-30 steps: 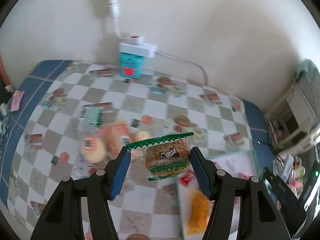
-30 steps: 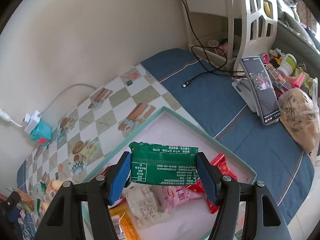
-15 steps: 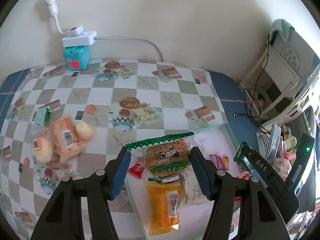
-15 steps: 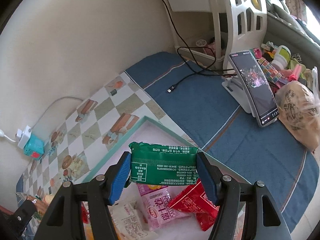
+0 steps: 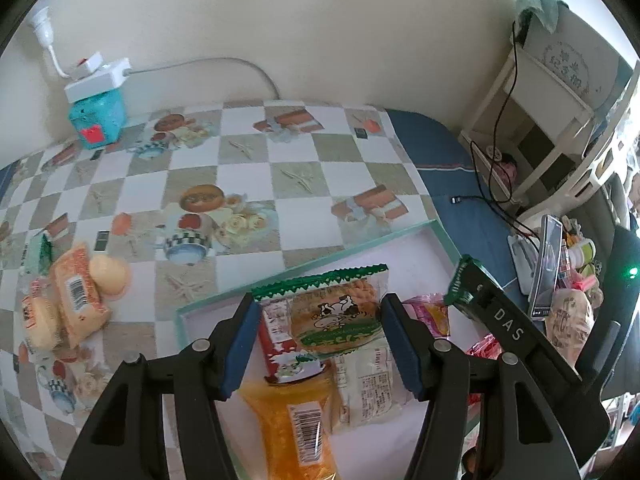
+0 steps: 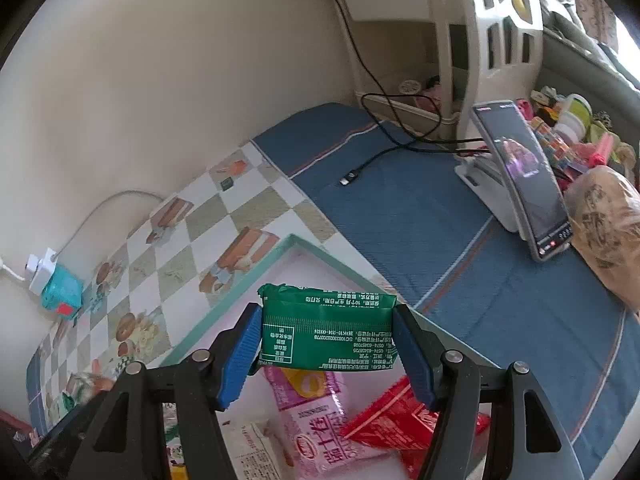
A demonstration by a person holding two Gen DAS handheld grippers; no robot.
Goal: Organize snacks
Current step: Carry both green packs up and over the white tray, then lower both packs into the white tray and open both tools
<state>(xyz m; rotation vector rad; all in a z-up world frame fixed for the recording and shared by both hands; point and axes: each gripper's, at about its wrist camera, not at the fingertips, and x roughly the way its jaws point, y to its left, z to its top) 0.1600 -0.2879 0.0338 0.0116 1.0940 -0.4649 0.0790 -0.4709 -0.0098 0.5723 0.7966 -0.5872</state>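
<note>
Gripping a crinkly clear snack packet [image 5: 334,314] with a zigzag green top edge and a cow print, my left gripper [image 5: 320,344] pinches it between blue ribbed pads. Below it lie an orange pack [image 5: 294,428] and others in the teal-rimmed tray [image 5: 360,246]. My right gripper [image 6: 326,354] clamps a flat glossy green wrapper [image 6: 326,326] above a pink pack [image 6: 320,428].

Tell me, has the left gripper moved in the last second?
Yes. The left gripper, holding the cow snack, went from the checkered cloth to above the tray.
</note>
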